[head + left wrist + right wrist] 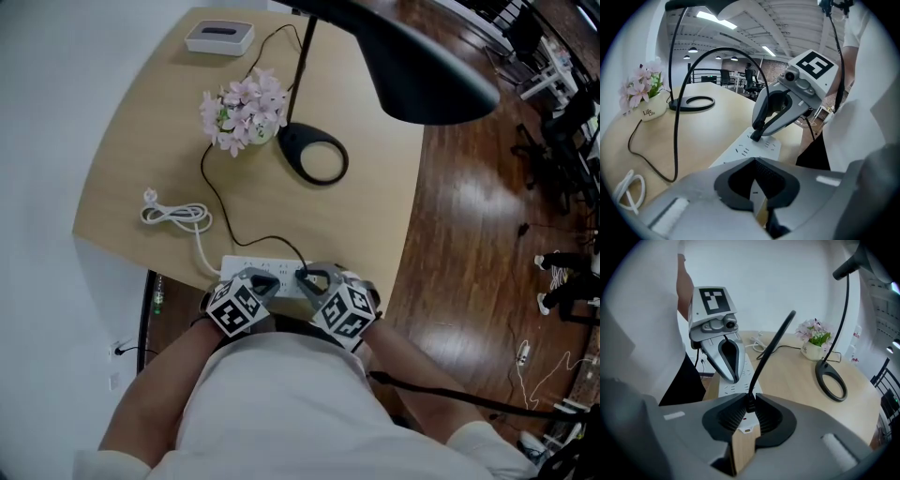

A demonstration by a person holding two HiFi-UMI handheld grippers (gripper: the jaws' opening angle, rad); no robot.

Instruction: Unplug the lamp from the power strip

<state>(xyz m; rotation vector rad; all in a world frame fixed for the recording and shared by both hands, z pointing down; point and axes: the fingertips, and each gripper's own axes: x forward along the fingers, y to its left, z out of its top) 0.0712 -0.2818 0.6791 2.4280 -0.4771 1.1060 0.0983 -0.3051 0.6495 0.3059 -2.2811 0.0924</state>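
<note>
The lamp's black plug (750, 405) sits in the white power strip (246, 269) at the worktop's (375, 225) near edge, pinched between the closed right tongs (750, 401). Its black cable (214, 187) loops back past a pot of pink flowers (246, 112) to the lamp's ring base (314, 155). The left tongs (755, 161) point down at the strip just beside the right ones, tips together on nothing. The strip's white cord (173, 214) lies coiled to the left.
</note>
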